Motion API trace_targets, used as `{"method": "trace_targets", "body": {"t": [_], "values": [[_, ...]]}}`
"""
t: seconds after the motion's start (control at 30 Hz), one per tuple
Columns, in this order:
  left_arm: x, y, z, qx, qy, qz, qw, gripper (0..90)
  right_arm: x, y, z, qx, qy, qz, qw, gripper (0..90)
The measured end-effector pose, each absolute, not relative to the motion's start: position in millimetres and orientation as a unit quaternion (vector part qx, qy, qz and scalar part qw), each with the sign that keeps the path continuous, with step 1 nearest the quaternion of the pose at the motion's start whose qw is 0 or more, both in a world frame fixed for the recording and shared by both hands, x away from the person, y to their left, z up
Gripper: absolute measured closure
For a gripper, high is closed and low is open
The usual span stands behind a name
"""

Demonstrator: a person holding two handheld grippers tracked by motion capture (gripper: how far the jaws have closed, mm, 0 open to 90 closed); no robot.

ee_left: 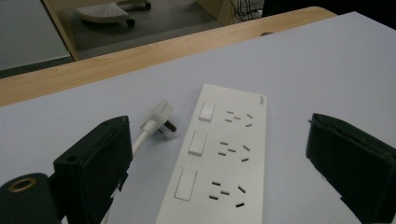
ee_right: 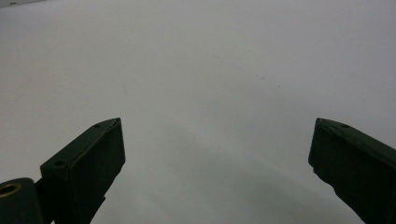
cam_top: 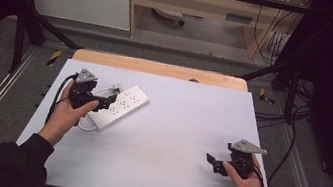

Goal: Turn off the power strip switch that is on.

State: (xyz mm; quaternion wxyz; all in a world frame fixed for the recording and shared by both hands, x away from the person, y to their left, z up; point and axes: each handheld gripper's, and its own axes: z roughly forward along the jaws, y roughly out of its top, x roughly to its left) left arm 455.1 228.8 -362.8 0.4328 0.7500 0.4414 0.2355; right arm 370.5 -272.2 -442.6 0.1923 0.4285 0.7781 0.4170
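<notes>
Early stage, nothing gripped yet. Right gripper [cam_top: 213, 162] parked low at near right on bare white table [cam_top: 172, 140], jaws wide apart, empty. Left gripper [ee_left: 219, 177] hovering over near end of white power strip [ee_left: 224, 158], jaws spread wide either side, no contact judged. Strip flat at far left; its plug [ee_left: 161, 119] loose just beside, unplugged. Left to do: closing on strip or plug.

The left gripper [cam_top: 102, 101] is held at table's left with jaws spread wide; the right gripper [cam_top: 210, 160] rests low at right, jaws likewise parted
</notes>
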Motion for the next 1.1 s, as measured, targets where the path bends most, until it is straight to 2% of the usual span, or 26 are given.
{"method": "trace_targets", "body": {"t": [0.37, 0.5, 0.57, 0.77, 0.97, 1.0, 1.1], "values": [[464, 224, -361, 0.744, 0.443, 0.249, 0.434, 11.3, 370, -272, -442, 0.432, 0.776, 0.417, 0.191, 4.3], [467, 229, -361, 0.737, 0.454, 0.25, 0.433, 16.1, 369, -273, -441, 0.431, 0.774, 0.421, 0.196, 4.3], [469, 231, -362, 0.737, 0.459, 0.245, 0.432, 25.9, 369, -273, -442, 0.432, 0.775, 0.419, 0.194, 4.3], [472, 228, -366, 0.748, 0.461, 0.237, 0.415, 33.6, 369, -273, -441, 0.431, 0.775, 0.42, 0.193, 4.3], [473, 222, -367, 0.759, 0.452, 0.242, 0.401, 48.3, 369, -273, -441, 0.43, 0.776, 0.42, 0.192, 4.3], [473, 221, -367, 0.76, 0.455, 0.237, 0.4, 53.5, 369, -273, -441, 0.43, 0.776, 0.419, 0.193, 4.3], [476, 220, -369, 0.761, 0.456, 0.235, 0.397, 57.5, 369, -274, -441, 0.43, 0.776, 0.419, 0.193, 4.3]]}}
